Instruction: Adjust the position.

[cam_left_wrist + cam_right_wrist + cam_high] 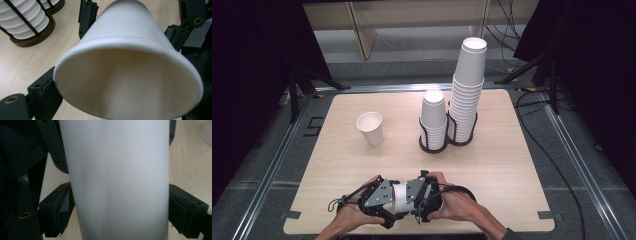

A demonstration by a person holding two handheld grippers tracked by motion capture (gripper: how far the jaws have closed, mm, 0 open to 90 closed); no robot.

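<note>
White paper cup [400,198] is clamped between left tool [388,204] and right tool [412,201] above the tabletop [492,175]; judged mid-separation of nested cups, needing a straight, gentle pull apart.

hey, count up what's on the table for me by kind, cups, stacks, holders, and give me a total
Loose paper cups: 2, the held cup and the standing cup
Cup stacks: 2, short stack and tall stack
Black wire holders: 2, and
Total: 6
</note>
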